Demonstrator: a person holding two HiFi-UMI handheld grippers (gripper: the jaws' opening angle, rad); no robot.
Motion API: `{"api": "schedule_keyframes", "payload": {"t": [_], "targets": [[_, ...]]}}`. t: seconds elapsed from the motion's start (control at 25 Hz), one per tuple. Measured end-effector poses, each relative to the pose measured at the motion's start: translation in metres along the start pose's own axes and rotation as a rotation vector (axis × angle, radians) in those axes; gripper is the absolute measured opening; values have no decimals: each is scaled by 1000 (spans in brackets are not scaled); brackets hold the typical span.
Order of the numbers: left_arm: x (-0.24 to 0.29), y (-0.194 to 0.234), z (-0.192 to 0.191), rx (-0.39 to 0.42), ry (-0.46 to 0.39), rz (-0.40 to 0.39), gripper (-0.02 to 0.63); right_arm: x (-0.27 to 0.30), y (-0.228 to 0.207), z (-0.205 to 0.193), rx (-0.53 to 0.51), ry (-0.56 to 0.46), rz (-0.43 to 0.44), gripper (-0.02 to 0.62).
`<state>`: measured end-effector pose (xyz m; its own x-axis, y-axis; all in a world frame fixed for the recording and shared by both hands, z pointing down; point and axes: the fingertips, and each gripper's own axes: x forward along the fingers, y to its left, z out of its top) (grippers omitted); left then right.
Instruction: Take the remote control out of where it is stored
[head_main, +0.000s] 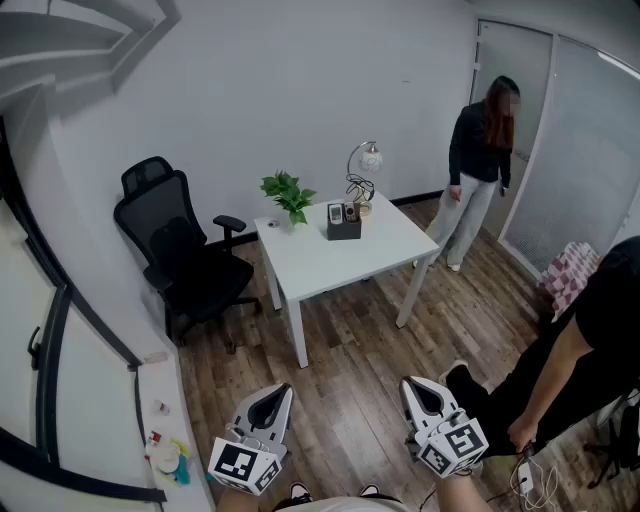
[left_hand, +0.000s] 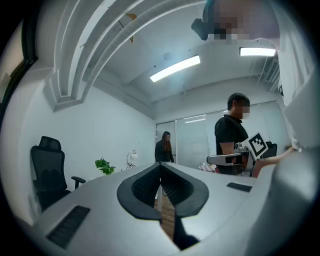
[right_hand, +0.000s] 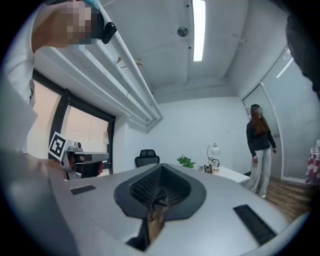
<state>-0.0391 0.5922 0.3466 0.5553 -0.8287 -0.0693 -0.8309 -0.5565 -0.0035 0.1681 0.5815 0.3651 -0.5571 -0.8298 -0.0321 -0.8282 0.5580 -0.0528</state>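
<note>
A white table (head_main: 330, 262) stands far across the room. On it is a black holder (head_main: 343, 229) with small devices upright in it, one light grey with a dark face (head_main: 336, 213). They are too small to tell which is the remote control. The right gripper view shows the holder (right_hand: 206, 168) as a small shape on the table. My left gripper (head_main: 281, 391) and right gripper (head_main: 411, 385) are held level near my body, over the wooden floor and well short of the table. On both, the jaws meet with nothing between them (left_hand: 160, 164) (right_hand: 161, 166).
A black office chair (head_main: 180, 250) stands left of the table. A green plant (head_main: 288, 195) and a lamp (head_main: 365, 160) share the tabletop. One person (head_main: 480, 170) stands by the glass door at the back right. Another (head_main: 590, 340) is close on my right. A sill (head_main: 160, 440) with small items runs along the left.
</note>
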Motion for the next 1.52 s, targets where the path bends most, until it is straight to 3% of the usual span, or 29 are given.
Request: {"api": "schedule_keyframes", "payload": {"t": [0.36,0.68,1.2,1.52], "targets": [[5,8,0,8,8,-12,8,11,2,1,-21,12,-2,11],[2,20,-5,-10,5,-11,8,22,7,0,34,-1,11,11],[-23,83,-20,-27,3,-35,8,71,63,-27,49,47,5,11],[3,104,-30,-49,8,-34,8,99,38,-25,64,51,-9,11]]}}
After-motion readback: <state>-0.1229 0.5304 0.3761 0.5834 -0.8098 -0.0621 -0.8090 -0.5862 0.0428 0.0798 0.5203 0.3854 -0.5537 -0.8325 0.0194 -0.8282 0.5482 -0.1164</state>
